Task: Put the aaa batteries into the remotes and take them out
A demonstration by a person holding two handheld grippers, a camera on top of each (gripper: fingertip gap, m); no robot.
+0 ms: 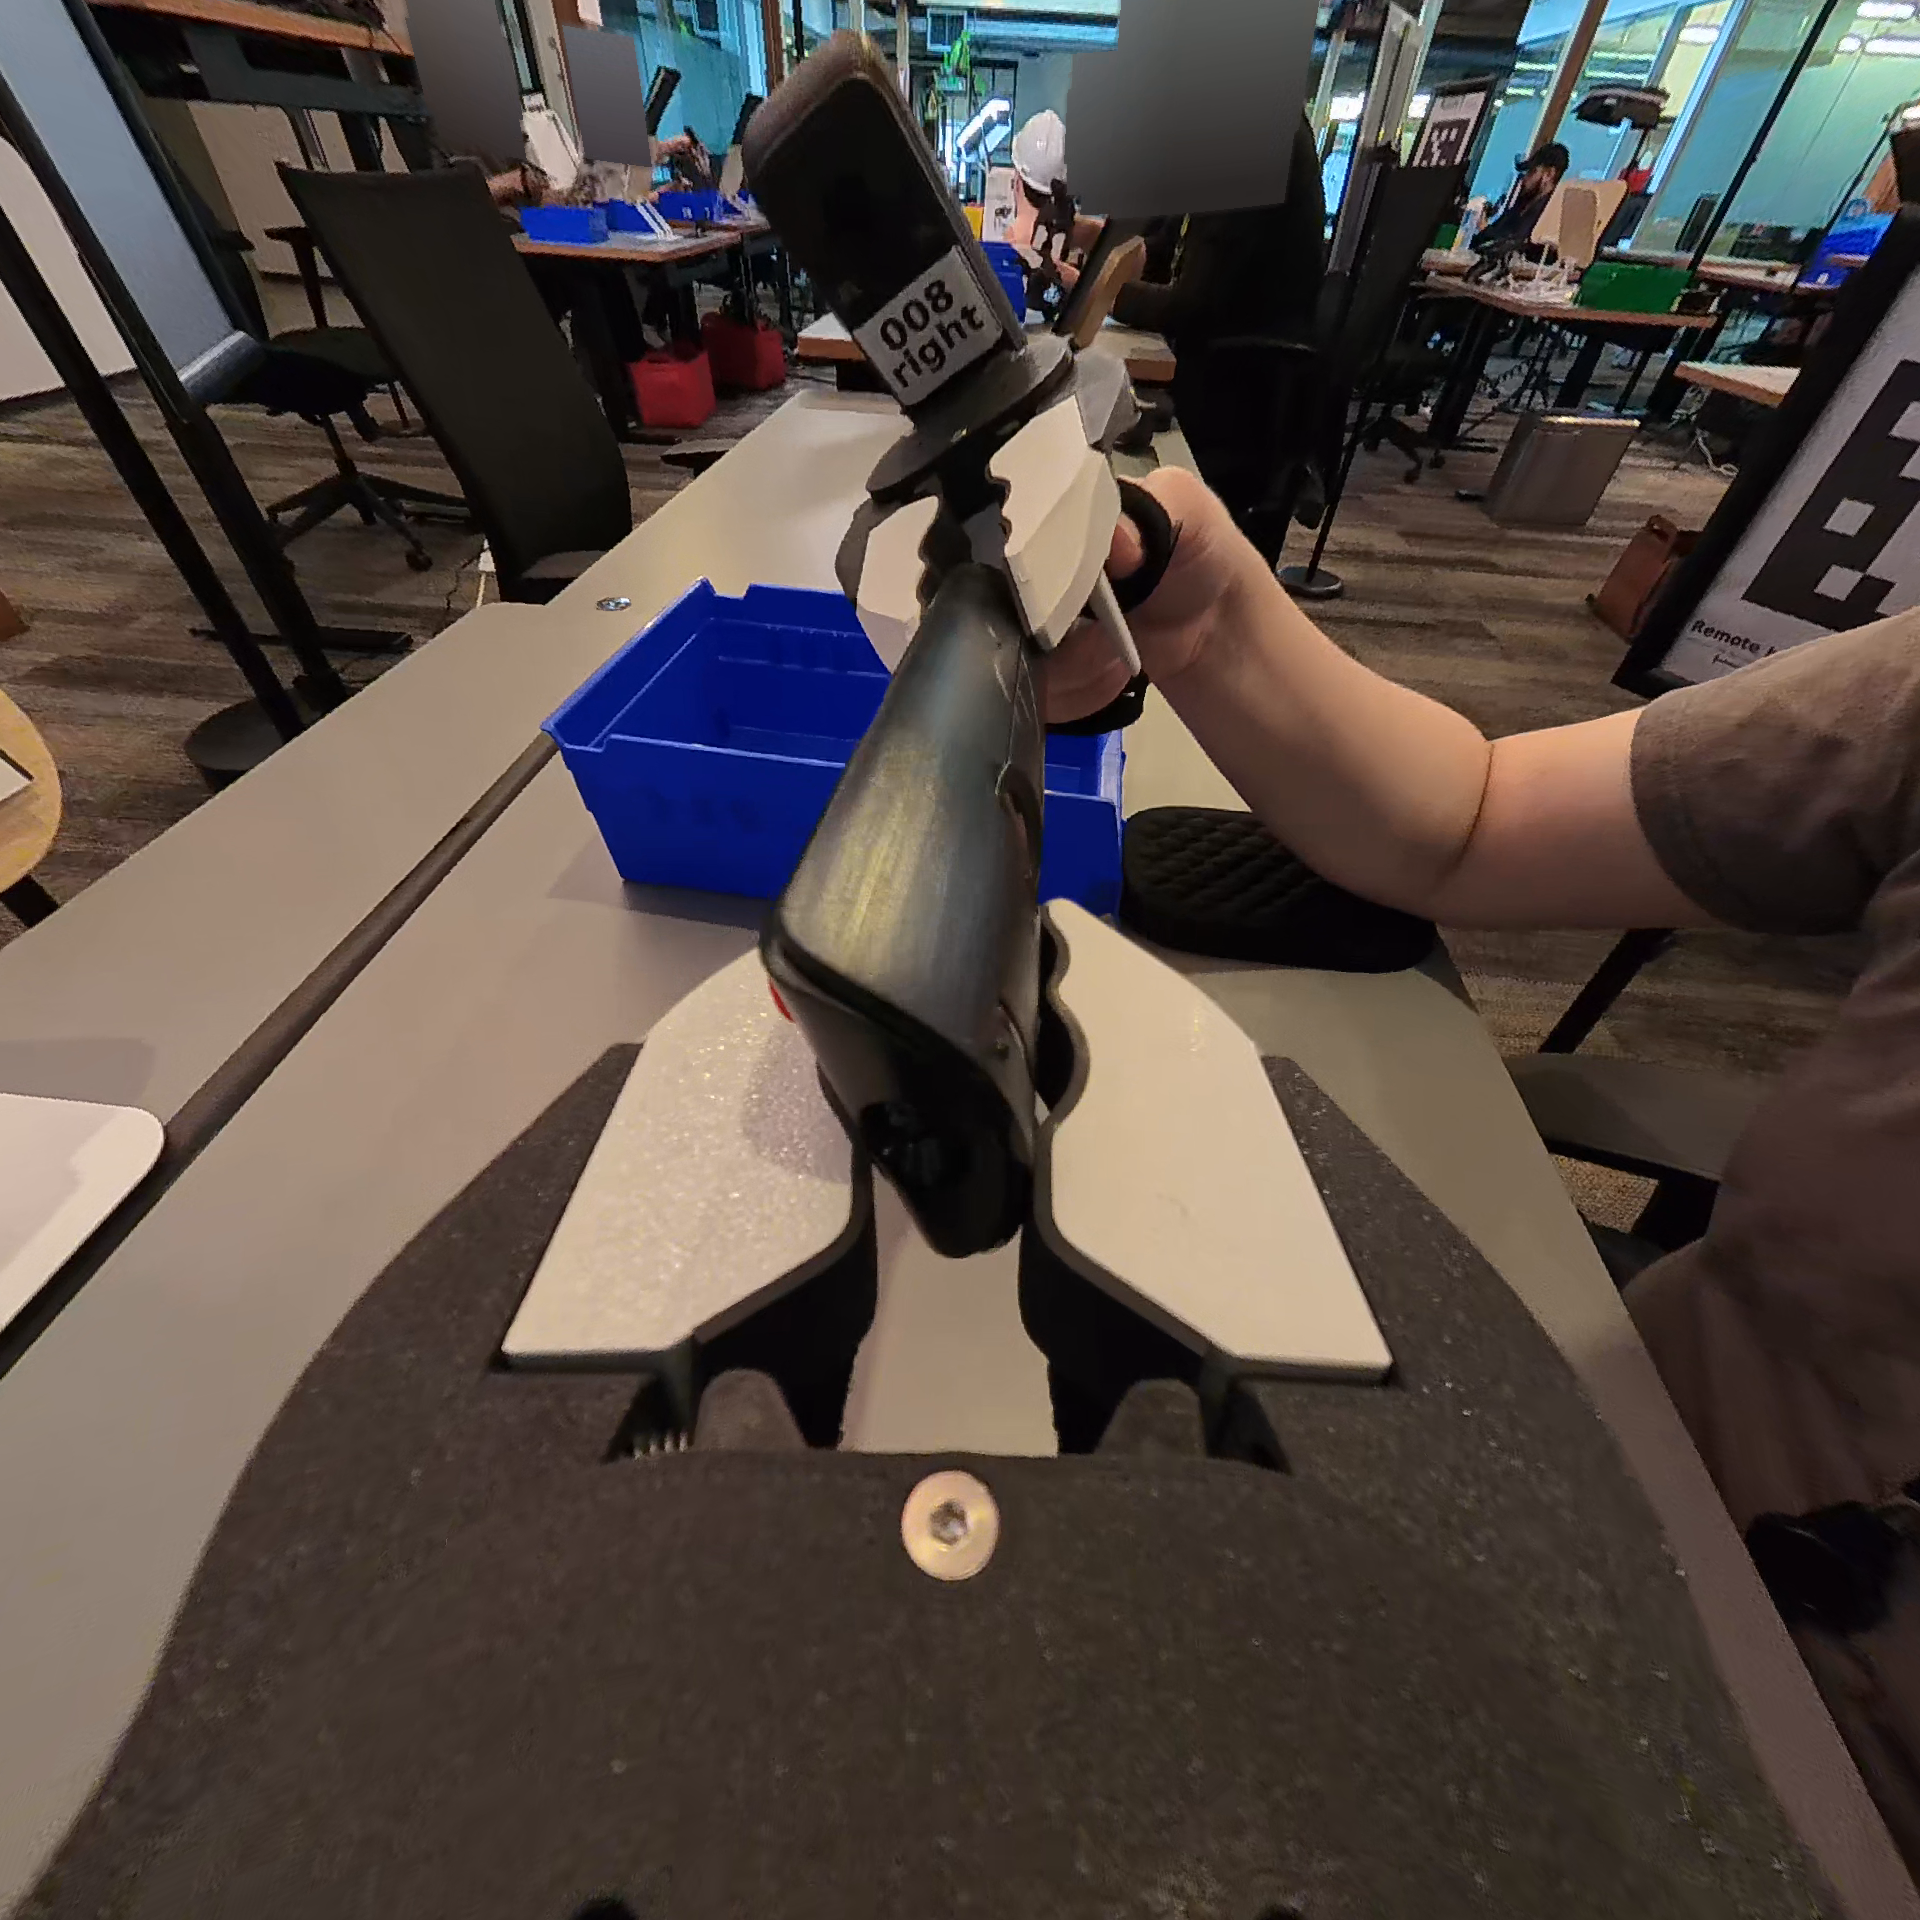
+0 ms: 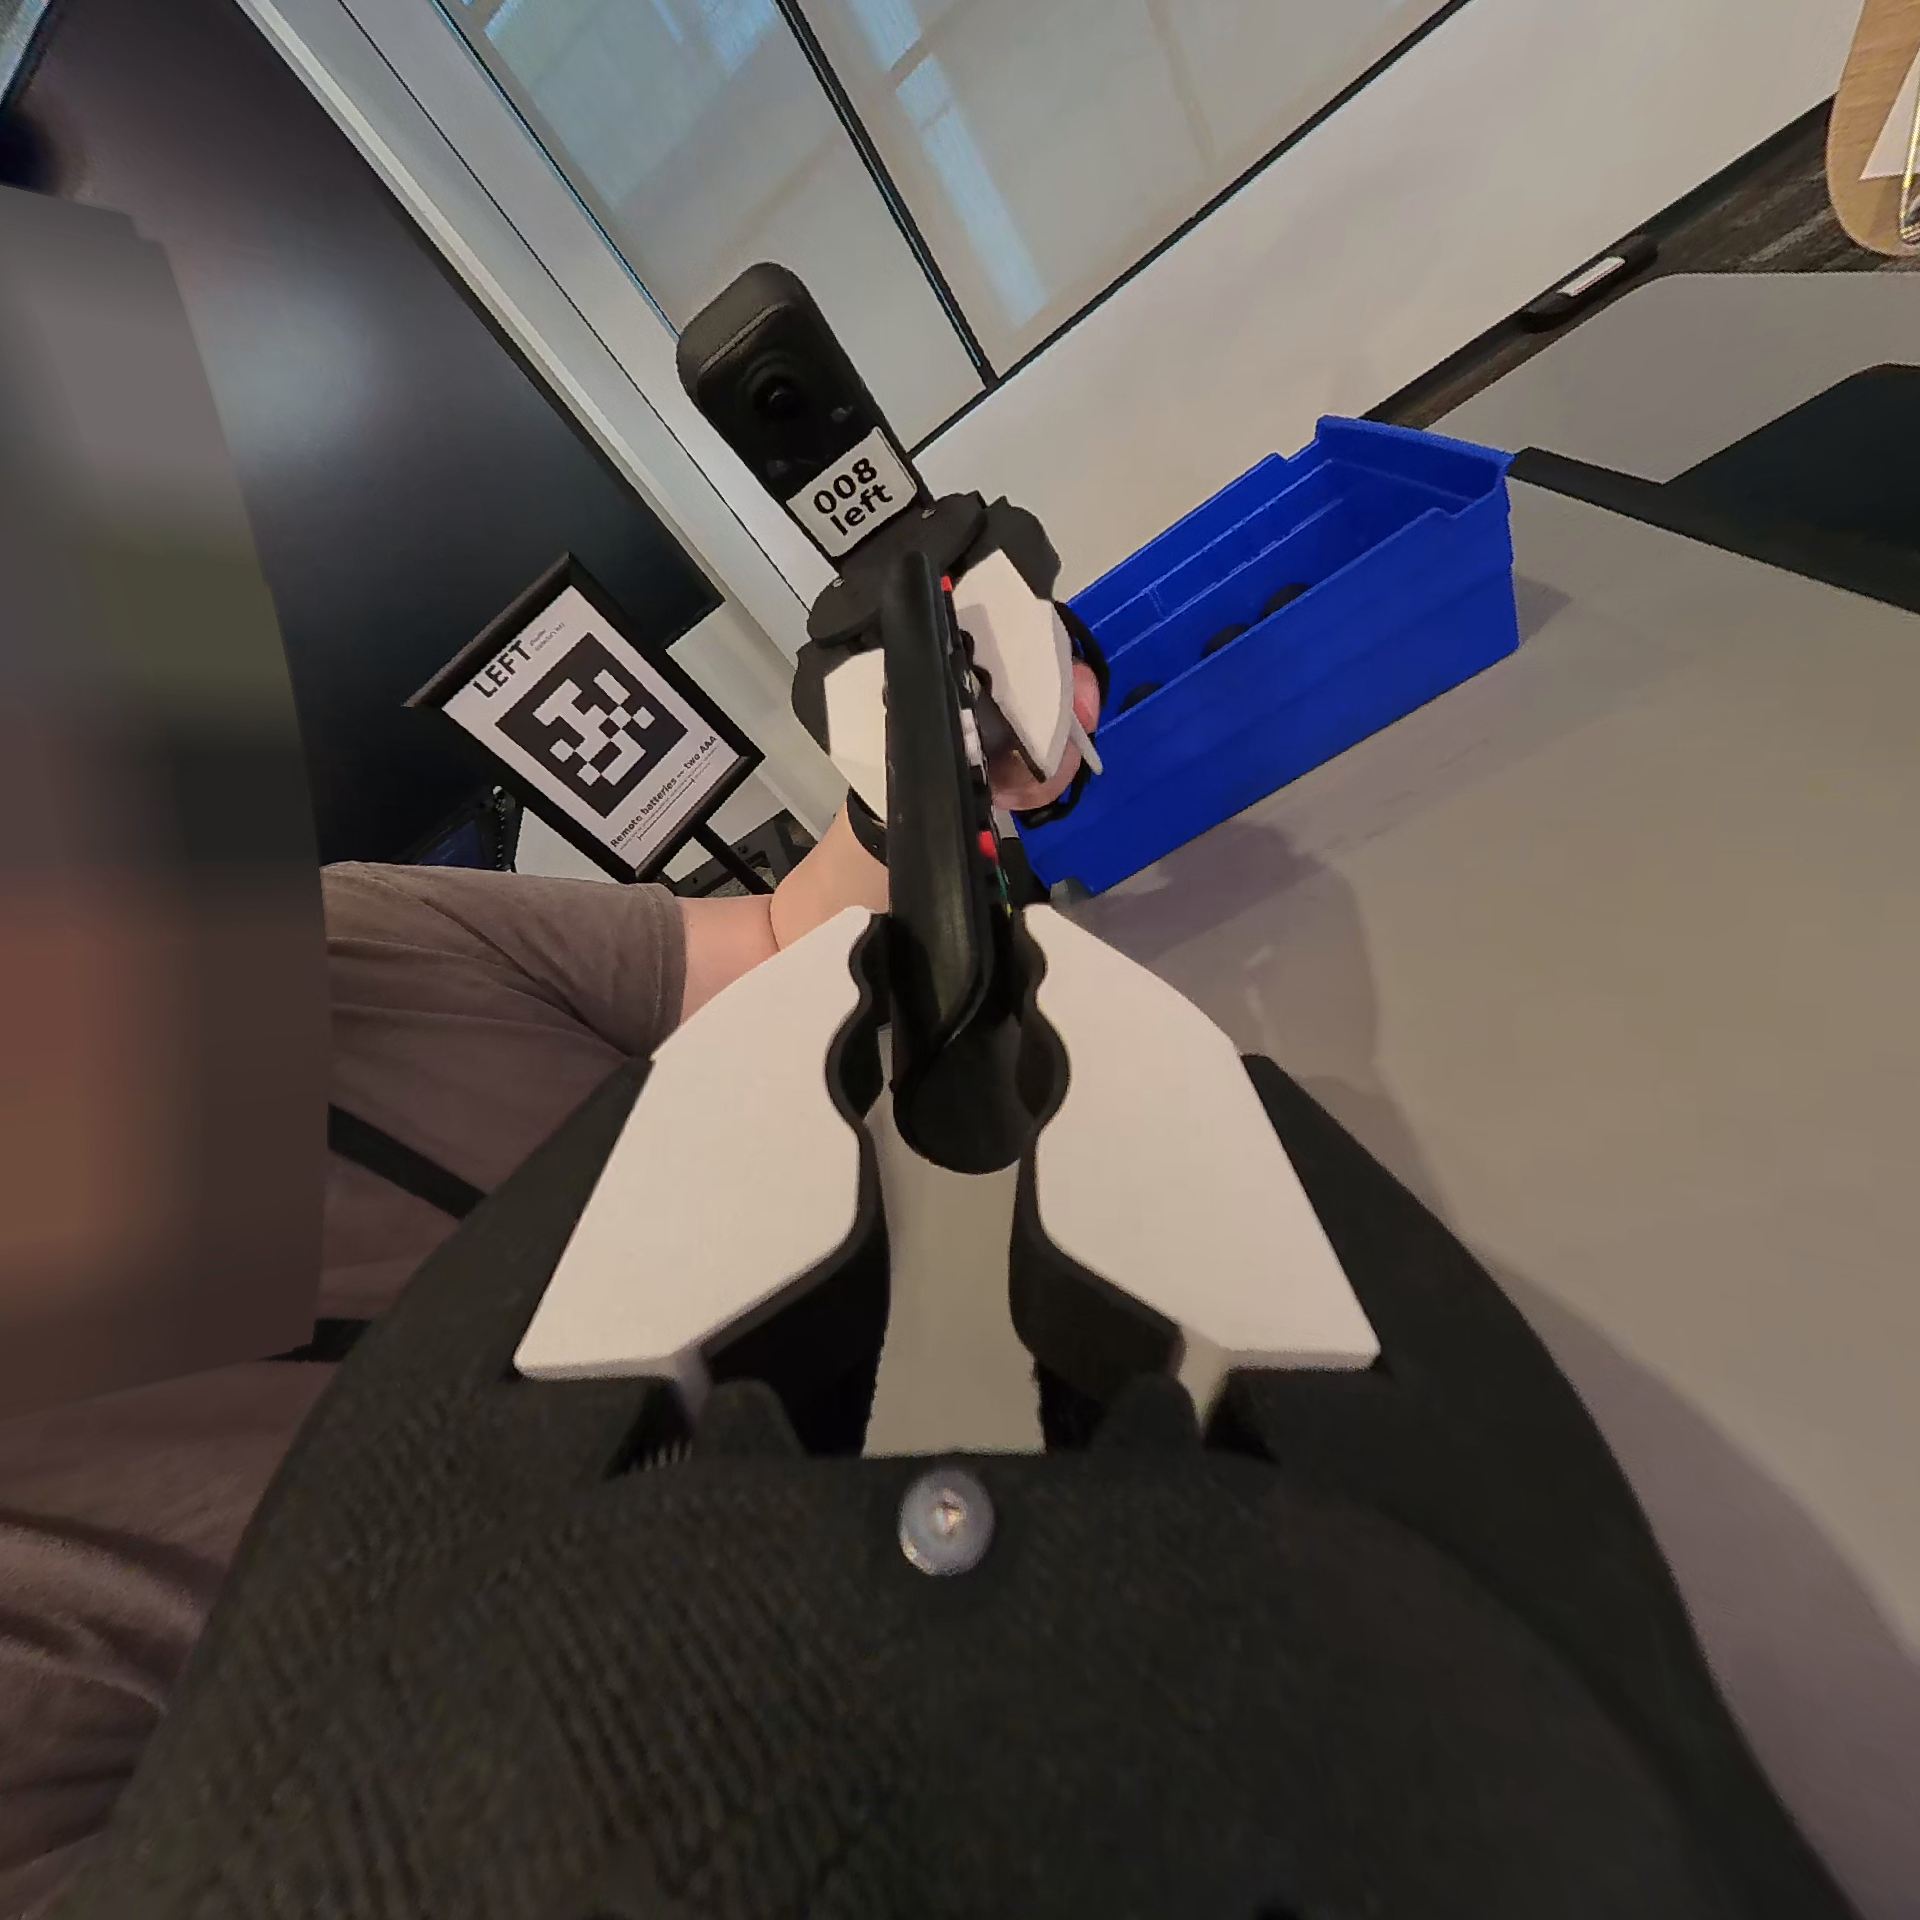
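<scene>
The black remote (image 1: pixel 914 914) is held in the air over the grey table (image 1: pixel 364 987), each end clamped: the left gripper (image 1: pixel 951 1195) is closed on one end and the right gripper (image 2: pixel 951 1081) on the other. It looks light, stiff and glossy, so probably slippery; grip its long edges, clear of the battery cover. The blue bin (image 1: pixel 717 769) sits at eleven o'clock behind it.

Each claw (image 1: pixel 951 1049) (image 2: pixel 951 997): two flat white fingers (image 1: pixel 686 1174) w/ black scalloped inner edges, on a black textured base w/ one silver screw (image 1: pixel 950 1525) at centre. Far claw carries a black camera (image 1: pixel 862 197) w/ a white label. Operator wears a grey-brown short sleeve (image 1: pixel 1766 790); black loop round hand (image 1: pixel 1153 592).
</scene>
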